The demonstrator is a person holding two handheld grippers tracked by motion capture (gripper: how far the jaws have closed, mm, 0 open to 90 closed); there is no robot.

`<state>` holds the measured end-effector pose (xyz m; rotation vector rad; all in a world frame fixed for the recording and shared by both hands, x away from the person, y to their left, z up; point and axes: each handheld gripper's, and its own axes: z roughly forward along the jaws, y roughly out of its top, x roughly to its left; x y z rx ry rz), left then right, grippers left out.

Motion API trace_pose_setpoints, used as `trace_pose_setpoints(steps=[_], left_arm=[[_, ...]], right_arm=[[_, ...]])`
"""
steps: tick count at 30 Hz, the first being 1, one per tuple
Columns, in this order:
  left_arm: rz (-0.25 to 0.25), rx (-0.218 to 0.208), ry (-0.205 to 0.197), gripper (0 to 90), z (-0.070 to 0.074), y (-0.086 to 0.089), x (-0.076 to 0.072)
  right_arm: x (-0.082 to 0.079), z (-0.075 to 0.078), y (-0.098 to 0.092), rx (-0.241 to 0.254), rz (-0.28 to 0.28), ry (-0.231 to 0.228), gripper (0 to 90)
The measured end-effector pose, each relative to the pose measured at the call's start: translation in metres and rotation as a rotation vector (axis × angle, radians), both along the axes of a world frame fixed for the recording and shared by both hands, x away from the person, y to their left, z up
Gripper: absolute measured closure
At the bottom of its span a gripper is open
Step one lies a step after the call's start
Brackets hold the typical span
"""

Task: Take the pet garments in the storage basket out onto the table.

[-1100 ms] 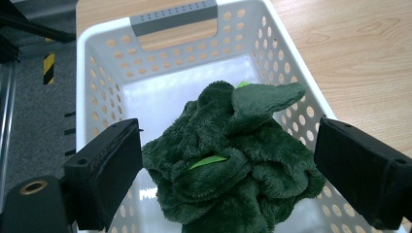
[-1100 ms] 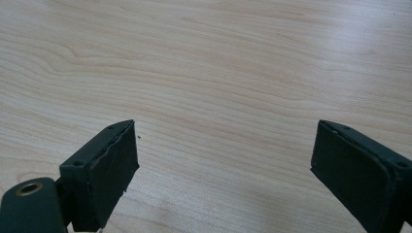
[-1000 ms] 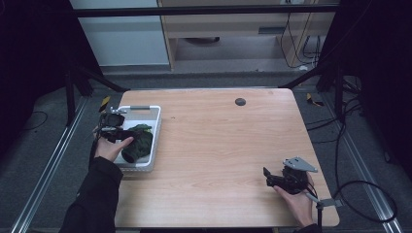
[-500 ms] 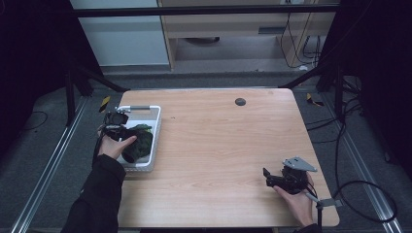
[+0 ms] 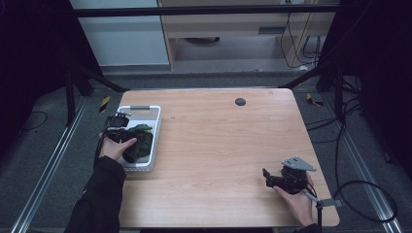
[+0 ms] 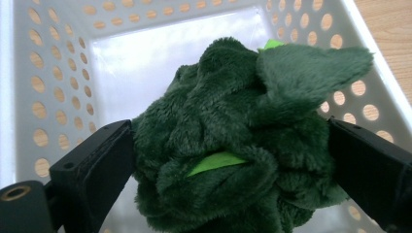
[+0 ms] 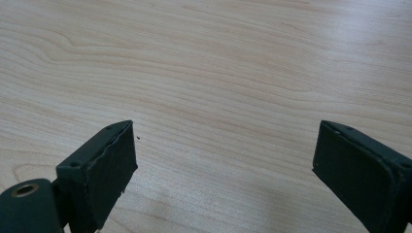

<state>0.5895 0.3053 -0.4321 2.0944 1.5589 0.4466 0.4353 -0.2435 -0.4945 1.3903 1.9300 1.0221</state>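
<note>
A person seated at a light wooden desk (image 5: 218, 145) works with a hand-held gripper in each hand. At the desk's left edge, the left gripper (image 6: 228, 160) reaches down into a white perforated plastic basket (image 5: 154, 127), where a dark green plush toy (image 6: 243, 141), soft and crumpled like a leafy vegetable, with thin bright-green strips showing among its folds, sits in the basket's near half. In the left gripper view the two black fingers (image 6: 92, 165) stand on either side of the toy, its pile brushing against both inner faces; the fingers have just been opening and now stand spread wide, with the toy between them rather than squeezed, and it rests low against the basket's pale floor. The basket's round-holed walls rise behind and to both sides of the toy, and a strip of bare wood shows past the rim at the upper right of that view. From the high view, the left hand (image 5: 116, 145) and its dark sleeve come in over the basket's near corner, covering part of the toy. Well apart, near the desk's front right corner, the right gripper (image 5: 268, 175) lies low over bare wood in the person's right hand (image 5: 296, 201), its grey three-cornered plate on top and its cable trailing off toward the floor. Its fingers (image 7: 97, 170) are spread wide with nothing between them. A small dark round disc (image 5: 240, 101) sits in the desk's far side, near the middle.
</note>
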Motion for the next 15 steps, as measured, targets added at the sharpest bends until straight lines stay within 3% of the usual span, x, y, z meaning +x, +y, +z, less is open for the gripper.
trace_pose_setpoints(steps=[7, 15], left_arm=[[-0.003, 0.017, 0.014, 9.0, -0.0065, -0.0033, 0.0004], [0.006, 0.026, 0.020, 23.0, -0.0098, -0.0045, -0.0007]], right_arm=[[0.0002, -0.0001, 0.0000, 0.000, 0.002, 0.004, 8.5], [0.0000, 0.0003, -0.0003, 0.009, 0.004, 0.005, 8.6]])
